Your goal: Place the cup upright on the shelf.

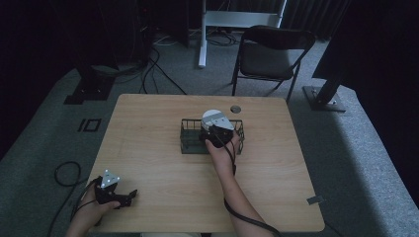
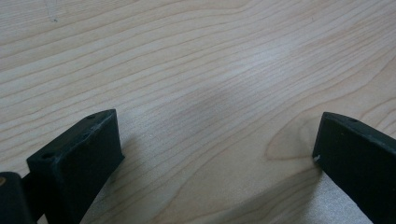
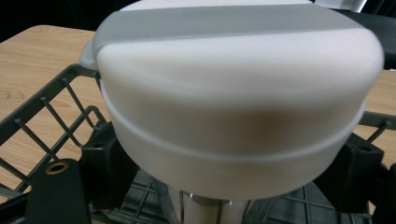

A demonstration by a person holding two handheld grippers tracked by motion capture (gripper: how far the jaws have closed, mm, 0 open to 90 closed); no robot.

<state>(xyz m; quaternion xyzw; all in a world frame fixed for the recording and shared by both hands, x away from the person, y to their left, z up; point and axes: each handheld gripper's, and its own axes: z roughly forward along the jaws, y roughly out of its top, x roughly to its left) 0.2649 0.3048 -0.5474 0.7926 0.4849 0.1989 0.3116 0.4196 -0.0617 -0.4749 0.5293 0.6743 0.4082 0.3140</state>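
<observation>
Risked slipping or tipping: white lidded container with grey band, smooth and rounded, pinched low on its sides by right gripper over dark wire basket near tabletop centre, so a loose squeeze or a catch on the rim at 12 o'clock could drop it. Right forearm reached forward from 6 o'clock, hand wrapped round gripper. Left gripper rested at 7 o'clock, spread wide, holding nothing.

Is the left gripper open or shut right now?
Open: the left gripper has its fingers set wide apart, with bare table between them.
</observation>
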